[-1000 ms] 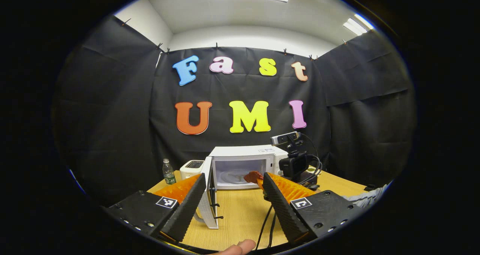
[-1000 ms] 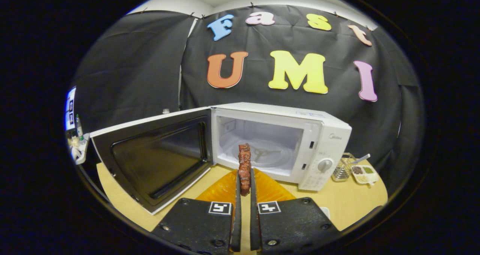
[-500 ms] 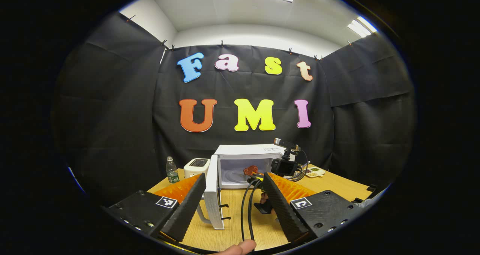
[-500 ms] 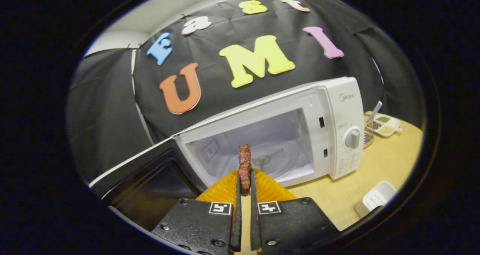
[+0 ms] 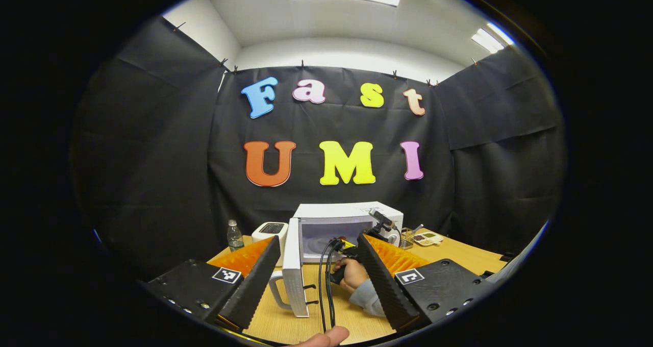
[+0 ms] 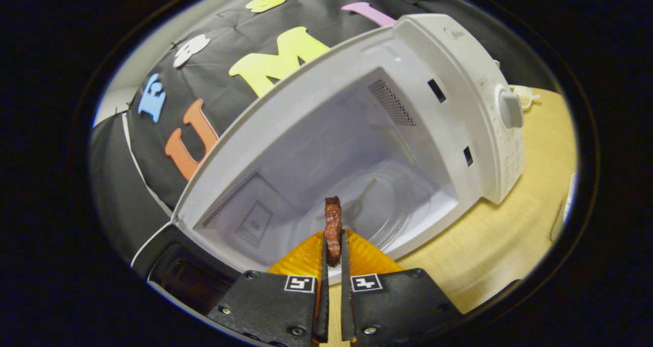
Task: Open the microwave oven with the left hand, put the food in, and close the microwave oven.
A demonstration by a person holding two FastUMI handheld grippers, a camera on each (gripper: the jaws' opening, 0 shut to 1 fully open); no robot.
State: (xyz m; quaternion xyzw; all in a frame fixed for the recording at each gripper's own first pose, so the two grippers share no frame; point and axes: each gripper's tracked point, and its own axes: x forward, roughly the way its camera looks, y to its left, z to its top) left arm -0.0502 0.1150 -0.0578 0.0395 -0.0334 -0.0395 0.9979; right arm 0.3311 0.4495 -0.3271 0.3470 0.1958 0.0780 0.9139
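Inside microwave (image 6: 357,148) mouth: right gripper (image 6: 332,257) pinching food (image 6: 333,227).

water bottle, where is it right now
In the left gripper view the water bottle stands at the table's far left edge, just left of the white toaster, which sits beside the open microwave.

Left hand-held gripper (image 5: 319,265) spread wide; right hand-held gripper (image 6: 332,257) nearly closed.

Right hand-held gripper (image 6: 332,250) clamps food (image 6: 333,228) before open microwave (image 6: 357,148).
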